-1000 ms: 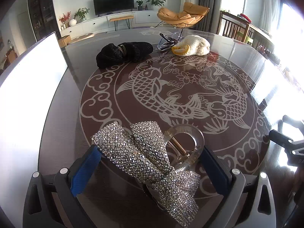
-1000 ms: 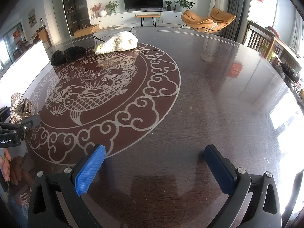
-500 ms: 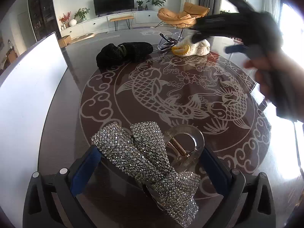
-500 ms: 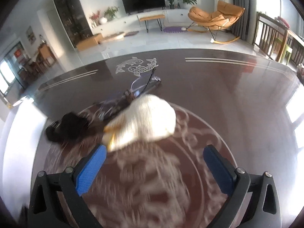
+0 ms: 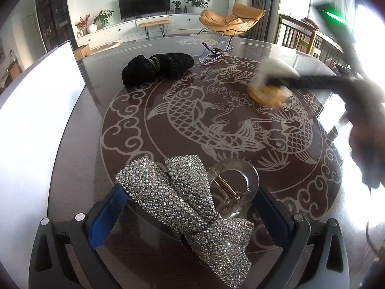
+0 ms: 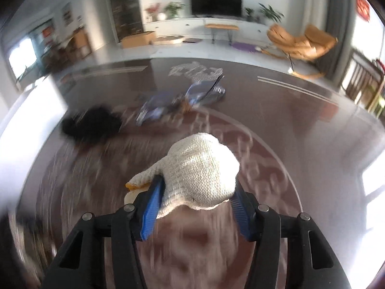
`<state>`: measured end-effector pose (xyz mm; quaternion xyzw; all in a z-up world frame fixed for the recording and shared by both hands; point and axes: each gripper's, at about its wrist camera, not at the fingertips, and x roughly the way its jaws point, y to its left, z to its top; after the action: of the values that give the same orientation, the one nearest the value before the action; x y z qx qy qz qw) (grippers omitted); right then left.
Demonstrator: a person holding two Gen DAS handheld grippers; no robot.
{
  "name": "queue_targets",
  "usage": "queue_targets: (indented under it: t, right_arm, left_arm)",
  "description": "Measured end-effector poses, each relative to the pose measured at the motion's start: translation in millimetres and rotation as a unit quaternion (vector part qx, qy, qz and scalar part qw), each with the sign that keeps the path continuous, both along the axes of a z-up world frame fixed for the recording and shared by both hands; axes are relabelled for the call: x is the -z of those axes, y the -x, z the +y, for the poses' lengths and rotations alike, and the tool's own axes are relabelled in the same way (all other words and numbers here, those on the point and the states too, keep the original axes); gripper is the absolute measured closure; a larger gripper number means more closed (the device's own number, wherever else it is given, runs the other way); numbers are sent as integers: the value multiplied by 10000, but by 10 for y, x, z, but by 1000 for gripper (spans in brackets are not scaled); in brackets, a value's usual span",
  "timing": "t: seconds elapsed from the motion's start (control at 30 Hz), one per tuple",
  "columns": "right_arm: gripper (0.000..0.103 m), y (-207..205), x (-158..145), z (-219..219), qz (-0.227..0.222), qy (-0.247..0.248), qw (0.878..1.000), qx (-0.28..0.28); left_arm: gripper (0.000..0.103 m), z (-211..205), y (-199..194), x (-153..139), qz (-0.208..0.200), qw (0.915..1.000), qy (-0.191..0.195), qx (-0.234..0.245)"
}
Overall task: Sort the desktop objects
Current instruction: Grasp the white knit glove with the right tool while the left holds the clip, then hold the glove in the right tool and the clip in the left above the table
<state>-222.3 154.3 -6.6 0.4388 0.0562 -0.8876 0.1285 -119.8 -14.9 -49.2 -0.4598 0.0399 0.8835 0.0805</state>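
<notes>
Looking through the left wrist view first:
Left gripper (image 5: pixel 190 214): its blue pads sit against either side of the rhinestone bow hair clip (image 5: pixel 182 202), clamped on it low over the table (image 5: pixel 79 130).
Hair clip: clear claw with a spring, facing the far side; the glittering bow lies across the near side between the fingers.
Black fabric bundle (image 5: pixel 157 68): lying on the far part of the table, beyond the fish pattern.
Glasses (image 5: pixel 213 53): folded, just right of the black bundle, near the far edge.
White knitted toy (image 5: pixel 276 68): blurred, over the right part of the fish pattern, with a yellow part below it; the dark blurred bar of the right gripper lies across it.
White board (image 5: pixel 36 110): along the left side of the table.

Right wrist view:
Right gripper (image 6: pixel 196 203): jaws closing, both blue pads against the flanks of the white knitted toy (image 6: pixel 199 171), which sits between them.
Toy: rounded white knit body pointing away, yellow tip (image 6: pixel 131 186) showing at the left of the left pad.
Black fabric bundle (image 6: pixel 91 126): blurred, far left on the table (image 6: pixel 300 132).
Glasses (image 6: pixel 182 101): blurred, beyond the toy.
</notes>
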Motion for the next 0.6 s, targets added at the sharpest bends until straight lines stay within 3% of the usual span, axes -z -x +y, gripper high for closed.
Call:
queue_targets:
  t: [0.27,0.33,0.4,0.47,0.6]
  right_arm:
    - [47,-1490,18,279,125,-27,9989,-447]
    - [40,-1614,18,330,179,-90,9993,-313]
    - [14,-1662,38,372,105,-2,9997,-198]
    - [8,-1665,72,351,66,150,9998,-89]
    - [6,-1610,140,334,-60,450,9989,97]
  left_arm:
    - [0,0,2,3,1,10000,0,-1]
    - [0,-1,2,3,1,10000,0,-1]
    - [0,-1,2,3,1,10000,0,-1]
    - [0,-1,2,4,1,10000,0,-1]
    - [0,-1,3,5,0,10000,1,-2]
